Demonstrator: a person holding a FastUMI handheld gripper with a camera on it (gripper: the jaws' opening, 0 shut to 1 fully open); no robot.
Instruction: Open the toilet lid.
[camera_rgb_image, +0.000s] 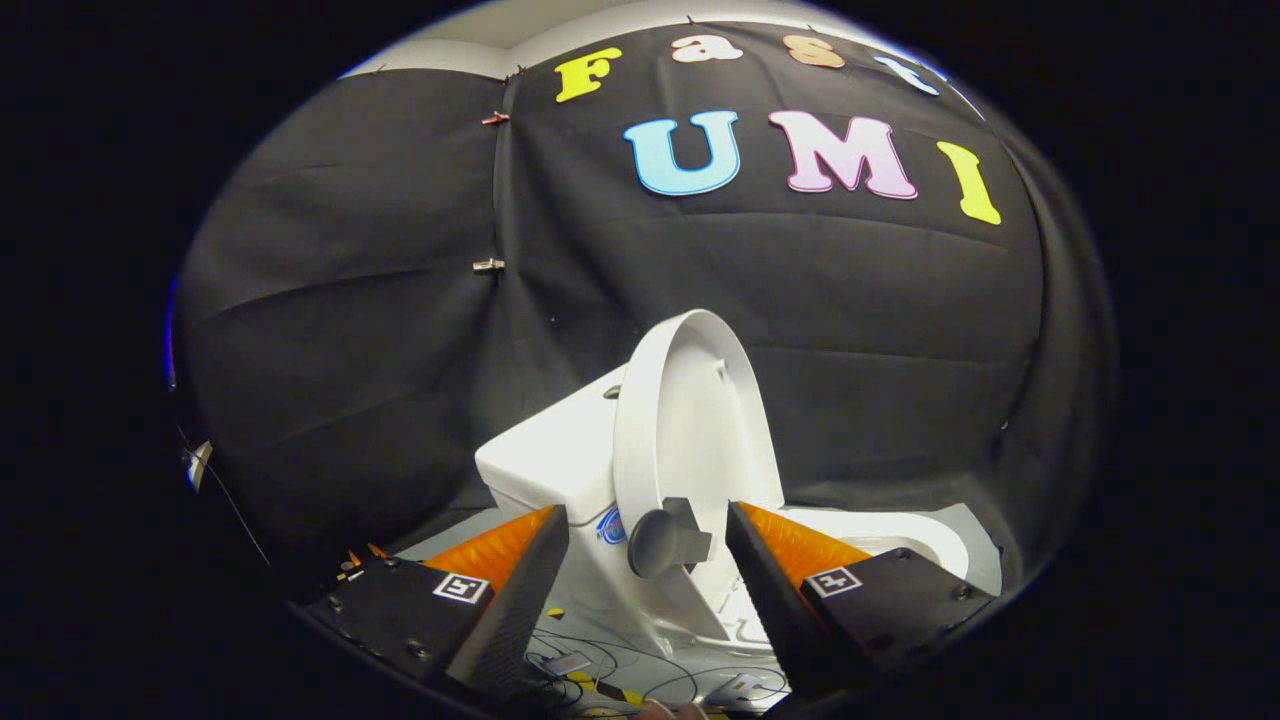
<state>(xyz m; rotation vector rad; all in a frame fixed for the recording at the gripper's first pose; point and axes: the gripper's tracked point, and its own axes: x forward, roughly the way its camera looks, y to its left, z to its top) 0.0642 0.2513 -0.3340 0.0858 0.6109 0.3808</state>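
The gripper (648, 575) is hovering with its two fingers spread wide apart, clenching nothing. Between the fingers and just ahead of them, a small grey round knob (665, 540) is sticking out from the inner face of the glossy white oval plastic toilet lid (690, 420). Neither finger is touching the knob or the lid.

The lid is standing raised, close to upright, leaning back toward the white boxy ceramic tank (545, 455) behind it (a blue round sticker (610, 526) is showing on the tank's front, beside the lid's lower edge). The white toilet bowl rim (900, 535) is lying open beyond the right finger, uncovered by the lid.

Below the fingers, thin dark cables (620, 660) are trailing across the pale floor (650, 670). Behind the toilet, the black cloth wall (350, 300) is hanging in creased panels pinned together by a small metal clip (488, 265).
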